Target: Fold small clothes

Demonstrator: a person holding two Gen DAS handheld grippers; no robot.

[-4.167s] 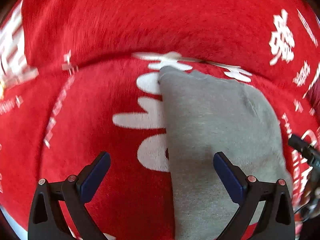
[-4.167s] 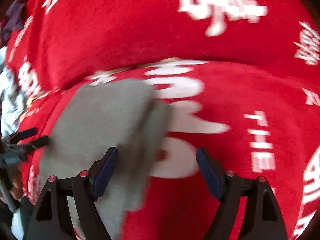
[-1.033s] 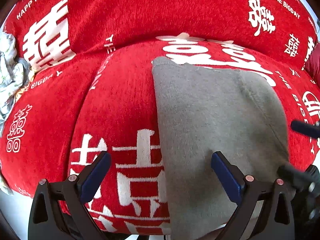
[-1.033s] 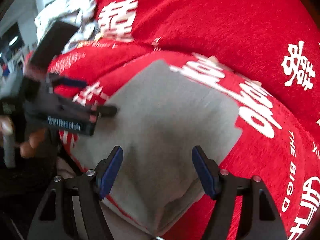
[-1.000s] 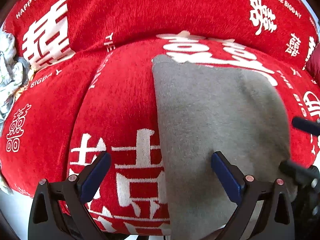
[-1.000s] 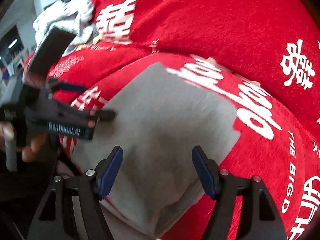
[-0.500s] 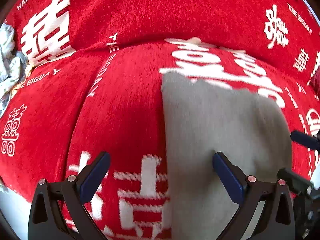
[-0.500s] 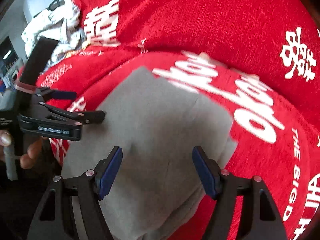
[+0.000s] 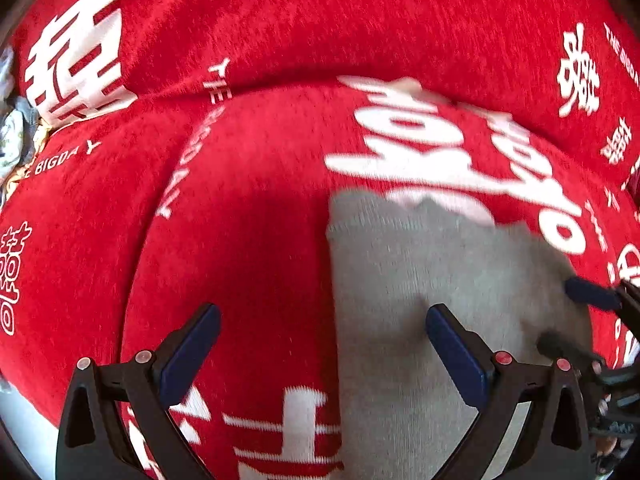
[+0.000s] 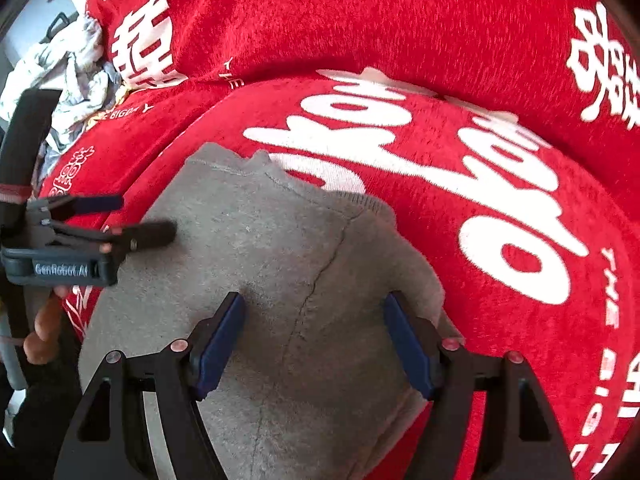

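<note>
The biggest thing in both views is the red cover (image 10: 460,52) with white letters and signs, which lies over a soft cushion or sofa seat, and on its rounded front part rests the grey garment (image 10: 280,264), a small knitted piece already laid in layers, with a seam running down its middle and one folded edge toward the far side. I judge that the folding is in a middle step: the garment looks partly folded and flat, and the two claws are placed over it to take the next fold or to smooth it. The left claw (image 9: 320,344) is released, its fingers wide apart; its right finger stands over the left part of the garment, while its left finger is over bare red cover, so the garment's left edge runs between them. The right claw (image 10: 316,336) is also released, and both its fingers stand over the near half of the garment, one on each side of the seam, holding nothing. The next move, as I judge it, calls for lowering one claw to a near edge, pinching all layers together, and carrying them toward the far edge without pulling the lower layer askew. A crumpled pale cloth (image 10: 64,68) lies well apart at the far left.
</note>
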